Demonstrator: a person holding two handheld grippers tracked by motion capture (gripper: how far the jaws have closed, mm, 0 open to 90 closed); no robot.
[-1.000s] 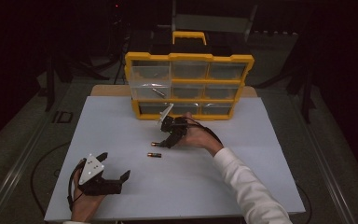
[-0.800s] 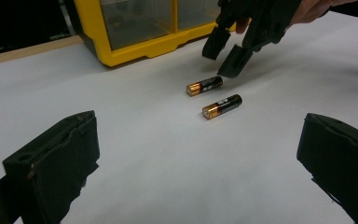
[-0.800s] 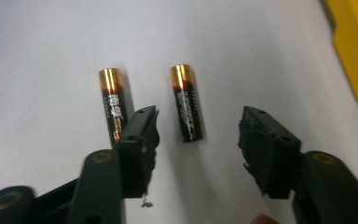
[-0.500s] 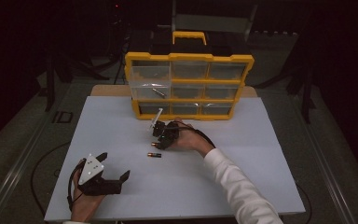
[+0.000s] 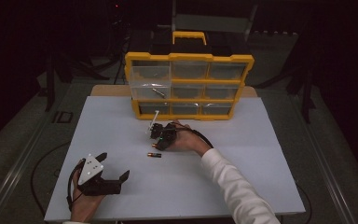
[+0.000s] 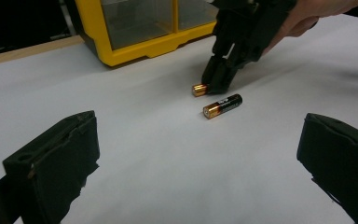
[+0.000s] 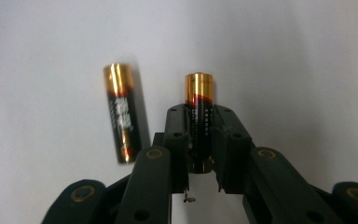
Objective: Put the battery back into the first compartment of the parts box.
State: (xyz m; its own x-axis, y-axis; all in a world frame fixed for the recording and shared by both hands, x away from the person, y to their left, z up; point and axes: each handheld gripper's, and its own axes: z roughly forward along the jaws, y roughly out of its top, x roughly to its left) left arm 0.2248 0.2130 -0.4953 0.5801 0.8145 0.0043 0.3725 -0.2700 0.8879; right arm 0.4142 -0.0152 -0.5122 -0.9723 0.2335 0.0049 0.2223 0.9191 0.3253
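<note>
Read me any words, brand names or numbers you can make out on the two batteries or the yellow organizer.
Loose battery: pale lettering runs along its black body, too blurred to read.
Gripped battery: small print between the pads of the right gripper, too small to read.
Loose battery from the left gripper view: a light mark, not legible.
Yellow organizer: no text can be seen.
</note>
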